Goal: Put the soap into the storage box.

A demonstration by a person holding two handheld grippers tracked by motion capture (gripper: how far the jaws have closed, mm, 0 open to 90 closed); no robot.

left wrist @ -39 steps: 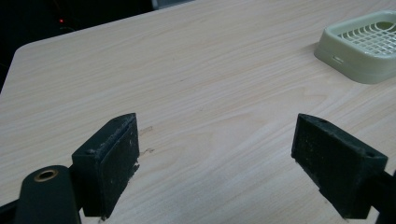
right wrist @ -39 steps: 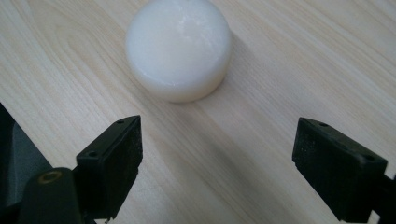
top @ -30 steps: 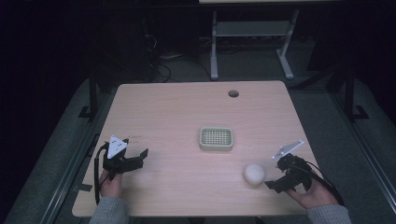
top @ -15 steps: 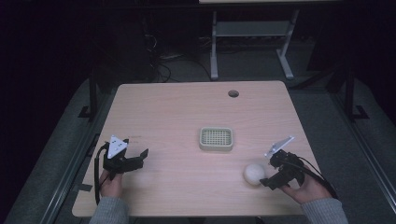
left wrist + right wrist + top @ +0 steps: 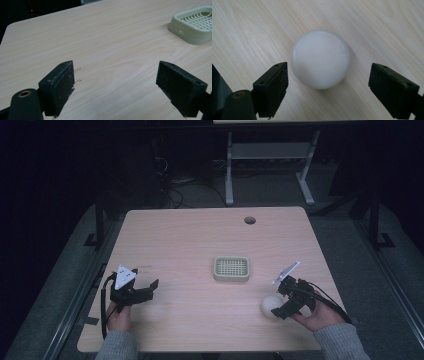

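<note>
Right gripper [image 5: 328, 86], w/ two black rectangular jaws rising from the bottom edge, stands wide apart over a light wood-grain tabletop [image 5: 387, 30]. A smooth, white, round soap-like ball [image 5: 320, 59] sits on the tabletop just ahead of and between the jaws, nearer the left-hand jaw in this view, w/ clear gaps both sides so neither jaw touches it. Ball's matte w/ a soft shadow under its lower edge, and a dark rounded gripper part w/ a brass-coloured hole [image 5: 238, 95] shows at bottom left.
</note>
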